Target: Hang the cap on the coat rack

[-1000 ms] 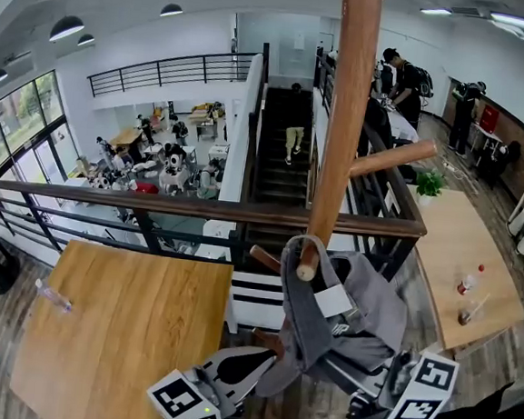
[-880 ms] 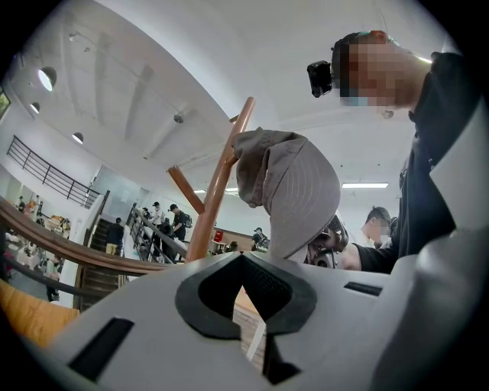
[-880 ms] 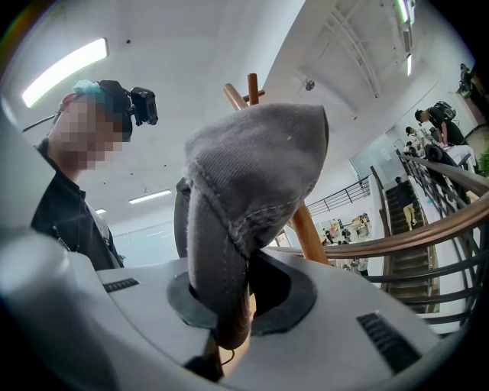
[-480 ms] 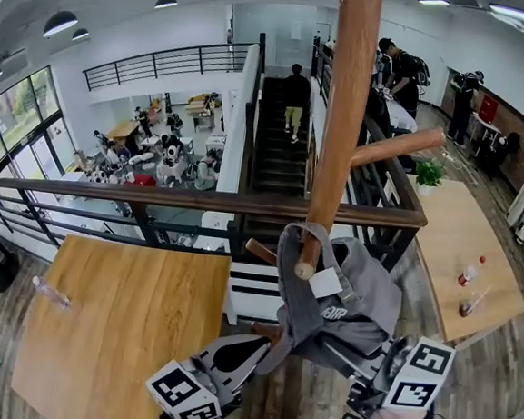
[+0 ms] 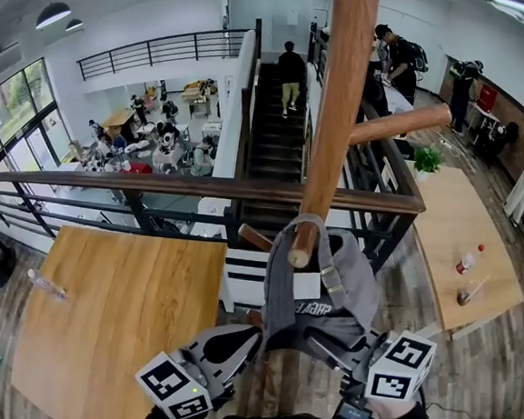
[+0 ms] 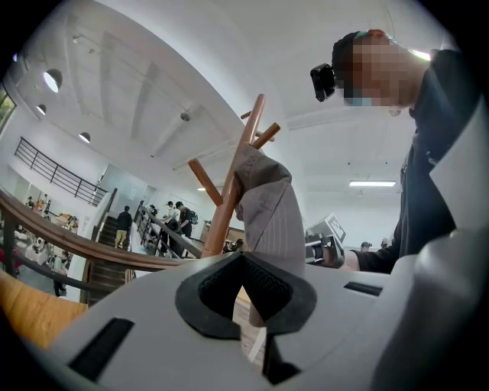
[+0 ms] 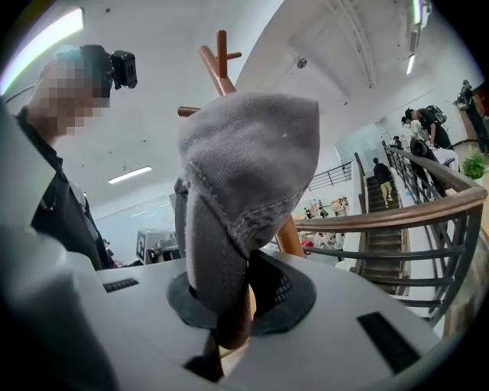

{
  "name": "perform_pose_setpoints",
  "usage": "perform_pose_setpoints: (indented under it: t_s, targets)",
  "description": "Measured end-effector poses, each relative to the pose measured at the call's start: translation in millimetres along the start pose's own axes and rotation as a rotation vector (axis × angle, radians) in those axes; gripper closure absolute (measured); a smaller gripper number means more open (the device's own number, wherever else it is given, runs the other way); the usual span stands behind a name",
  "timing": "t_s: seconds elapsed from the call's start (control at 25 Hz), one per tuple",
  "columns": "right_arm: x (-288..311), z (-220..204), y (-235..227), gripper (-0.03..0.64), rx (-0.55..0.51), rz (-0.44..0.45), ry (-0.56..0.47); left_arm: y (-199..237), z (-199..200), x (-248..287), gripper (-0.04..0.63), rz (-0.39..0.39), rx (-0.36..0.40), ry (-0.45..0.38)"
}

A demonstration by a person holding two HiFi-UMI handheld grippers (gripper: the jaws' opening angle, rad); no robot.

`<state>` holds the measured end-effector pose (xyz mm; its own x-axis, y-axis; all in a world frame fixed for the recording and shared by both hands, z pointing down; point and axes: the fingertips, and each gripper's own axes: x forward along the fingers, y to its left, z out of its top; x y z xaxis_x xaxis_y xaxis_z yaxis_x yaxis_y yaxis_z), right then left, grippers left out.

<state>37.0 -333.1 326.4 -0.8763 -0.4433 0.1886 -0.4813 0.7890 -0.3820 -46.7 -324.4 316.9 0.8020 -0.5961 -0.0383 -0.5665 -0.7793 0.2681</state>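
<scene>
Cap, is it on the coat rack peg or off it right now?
On. In the head view the strap of the cap loops over a coat rack peg; left claw and right claw both grip it.

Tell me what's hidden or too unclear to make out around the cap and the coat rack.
Top of the coat rack: head view, cut off by the upper edge.
Rack base: head view, hidden behind the cap.
Lettering on the cap: head view, too small to read.
Pad contact of the right gripper: right gripper view, covered by cap fabric.
</scene>
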Motion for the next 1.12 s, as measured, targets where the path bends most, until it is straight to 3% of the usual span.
perform_pose_setpoints:
  t_s: [0.32, 0.64, 1.12]
  targets:
    - [2.2, -19.0, -15.9, 0.569, 0.007, -0.047, 0.034, -5.1, 6.5, -3.4, 0.595, 0.005, 0.015, -0.013]
    - [11.0, -14.0, 0.4, 0.568, -0.004, -0.043, 0.031, -9.6, 12.4, -27.3, 0.595, 0.030, 0.017, -0.035]
    - [-3.0, -20.3, 0.3, 0.568, 0.022, -0.029, 0.016, -18.7, -30.4, -29.1, 0.595, 0.035, -0.046, 0.035]
